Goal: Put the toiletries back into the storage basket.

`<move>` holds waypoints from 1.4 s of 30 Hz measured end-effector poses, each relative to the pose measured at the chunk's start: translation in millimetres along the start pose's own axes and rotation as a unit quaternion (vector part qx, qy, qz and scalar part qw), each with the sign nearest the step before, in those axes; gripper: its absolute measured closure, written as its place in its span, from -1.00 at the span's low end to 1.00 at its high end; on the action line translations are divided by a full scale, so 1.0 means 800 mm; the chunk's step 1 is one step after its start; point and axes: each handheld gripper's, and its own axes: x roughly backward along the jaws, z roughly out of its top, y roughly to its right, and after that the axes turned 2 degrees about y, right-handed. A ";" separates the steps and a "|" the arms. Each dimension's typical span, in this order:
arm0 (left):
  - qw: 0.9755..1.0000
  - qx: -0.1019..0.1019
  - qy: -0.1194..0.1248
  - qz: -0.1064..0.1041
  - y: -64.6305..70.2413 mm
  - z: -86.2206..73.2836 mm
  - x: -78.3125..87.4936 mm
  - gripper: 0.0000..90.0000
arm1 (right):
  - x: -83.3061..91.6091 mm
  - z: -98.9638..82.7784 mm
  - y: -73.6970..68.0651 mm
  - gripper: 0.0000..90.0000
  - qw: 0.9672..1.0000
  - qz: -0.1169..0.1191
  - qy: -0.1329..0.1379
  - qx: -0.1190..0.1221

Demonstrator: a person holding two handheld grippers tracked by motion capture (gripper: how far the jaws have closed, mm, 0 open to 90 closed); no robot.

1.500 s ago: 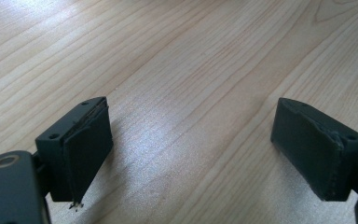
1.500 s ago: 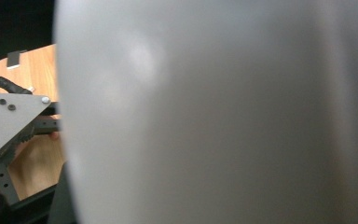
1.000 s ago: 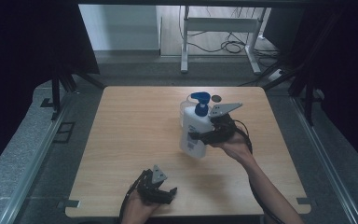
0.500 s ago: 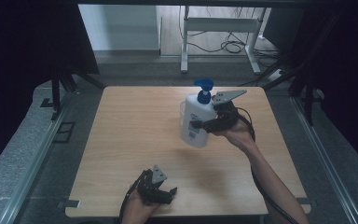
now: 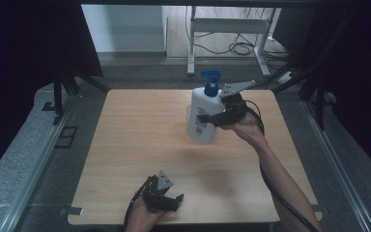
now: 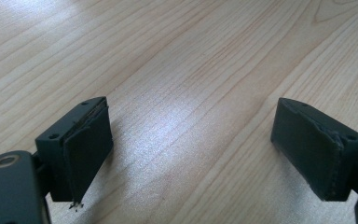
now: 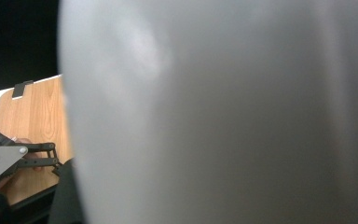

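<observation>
The right gripper [image 5: 207, 117] pinches the white bottle [image 5: 202, 116] (blue pump up, a bit tilted) above the table [image 5: 135, 140], far from the spread-open left gripper [image 5: 166, 197].

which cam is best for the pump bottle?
High view: the whole white bottle with its blue pump is visible, tilted, gripped by the right gripper above the table. Right gripper view gives just a blurred white wall of the bottle, too close for detail. Left gripper view looks at bare wood between open fingers.
</observation>
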 end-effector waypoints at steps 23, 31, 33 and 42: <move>1.000 -0.003 -0.001 0.000 0.000 0.000 0.000 -0.74 | -0.001 0.027 0.049 -0.17 1.000 0.001 -0.003 0.015; 1.000 -0.002 -0.001 0.001 0.000 0.000 0.000 -0.74 | -0.003 0.027 0.069 -0.17 1.000 0.000 0.001 0.013; 1.000 -0.002 -0.001 0.001 0.000 0.000 0.000 -0.74 | -0.005 0.027 0.074 -0.17 1.000 0.000 0.002 0.010; 1.000 -0.002 -0.001 0.001 0.000 0.000 0.000 -0.74 | -0.015 0.022 0.092 -0.17 1.000 -0.003 -0.007 0.015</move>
